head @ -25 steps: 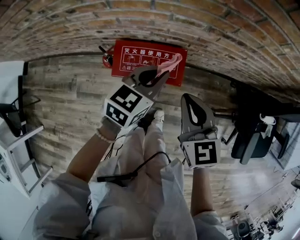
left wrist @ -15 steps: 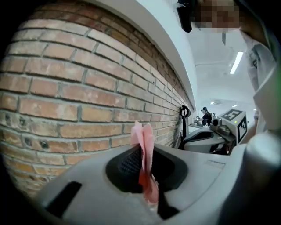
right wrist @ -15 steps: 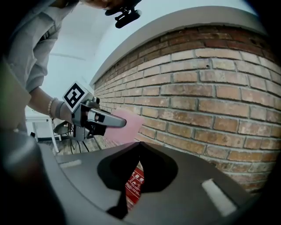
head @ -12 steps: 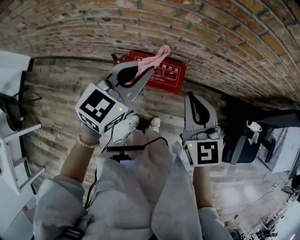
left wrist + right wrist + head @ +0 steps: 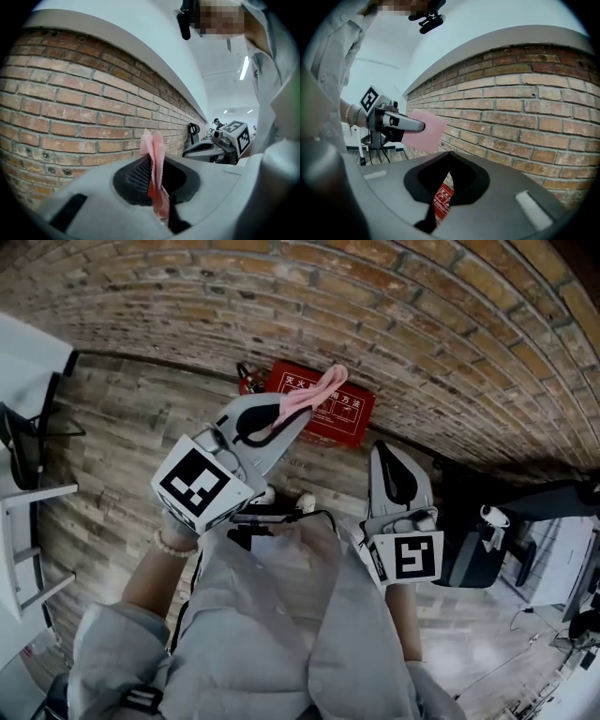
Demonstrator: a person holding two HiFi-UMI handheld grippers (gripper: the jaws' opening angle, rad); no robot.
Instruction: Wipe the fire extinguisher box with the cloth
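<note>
Brick, brown and red with pale mortar, makes up the wall (image 5: 422,315) across the top of the head view, and it fills the background of both gripper views (image 5: 70,108) (image 5: 525,117). Below it lies a floor (image 5: 122,427) of grey-brown wooden planks. The person stands facing the wall in loose pale clothing (image 5: 281,634), with a gripper in each hand.

The red fire extinguisher box (image 5: 352,418) sits on the floor against the foot of the wall, its top face printed with white characters and pictures. A strip of it also shows low in the right gripper view, through the slot behind that gripper's jaws (image 5: 442,199).

The left gripper (image 5: 292,418) is raised and points toward the wall. Its jaws are pressed onto the pink cloth (image 5: 323,388), and its own view shows the fabric pinched between the ribbed pads and standing up past the tips (image 5: 153,150). In the head view the cloth's free end overlaps the box. The right gripper view shows the cloth (image 5: 424,130) hanging flat in front of the bricks, higher than the box.

The right gripper (image 5: 382,448) is held beside the left, nearer the person. Its jaws meet at the tips (image 5: 449,154) and grip nothing.
</note>
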